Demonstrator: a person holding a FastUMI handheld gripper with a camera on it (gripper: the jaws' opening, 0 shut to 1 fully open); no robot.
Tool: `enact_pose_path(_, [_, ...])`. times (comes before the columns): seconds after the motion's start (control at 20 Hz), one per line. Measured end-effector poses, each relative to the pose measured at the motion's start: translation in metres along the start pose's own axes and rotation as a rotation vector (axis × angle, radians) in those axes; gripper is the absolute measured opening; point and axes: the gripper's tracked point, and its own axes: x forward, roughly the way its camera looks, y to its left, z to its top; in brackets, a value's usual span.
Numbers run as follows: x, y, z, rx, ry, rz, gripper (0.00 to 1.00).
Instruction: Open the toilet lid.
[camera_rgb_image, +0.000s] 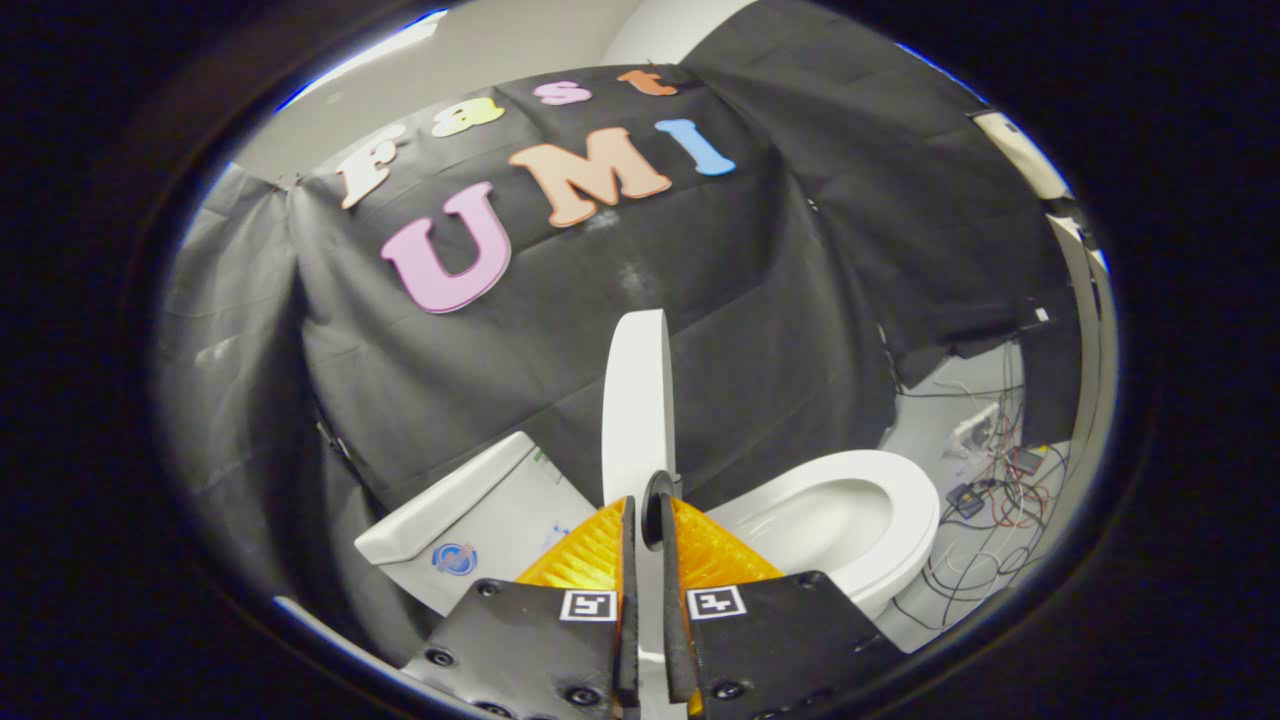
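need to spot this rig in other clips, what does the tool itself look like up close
The tool has two narrow fingers set close side by side, each backed by a ribbed wedge. Behind them sit two flat dark plates with round screw heads, each carrying a small square black-and-white marker. No cable is visible.

Tongs (648, 520): seen from behind, pointing forward and slightly up.
Fingers (627, 560): nearly parallel, drawn close, with a narrow slot left between them.
Grip: both fingers press on the edge of the toilet lid (636, 400), one on each face.
Contact zone: near the fingertips; the lid's raised edge runs straight up out of the slot.
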Motion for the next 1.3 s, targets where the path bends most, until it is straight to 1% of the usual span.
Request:
enact_pose_path(0.1, [0.003,0.016,-0.002,-0.025,0.01,0.042,0.12])
enact_pose_path(0.2, [0.006,0.034,-0.005,-0.075,0.023,0.081,0.11])
enact_pose_path(0.3, [0.011,0.047,-0.012,-0.104,0.039,0.116,0.13])
enact_pose_path(0.45, [0.015,0.067,-0.021,-0.123,0.057,0.176,0.18])
enact_pose_path(0.65, [0.017,0.091,-0.031,-0.111,0.065,0.234,0.18])
enact_pose_path(0.95, [0.022,0.124,-0.051,-0.152,0.114,0.324,0.18])
enact_pose_path(1.1, [0.025,0.138,-0.061,-0.163,0.14,0.36,0.18])
enact_pose_path(1.3, [0.027,0.145,-0.066,-0.186,0.154,0.38,0.18])
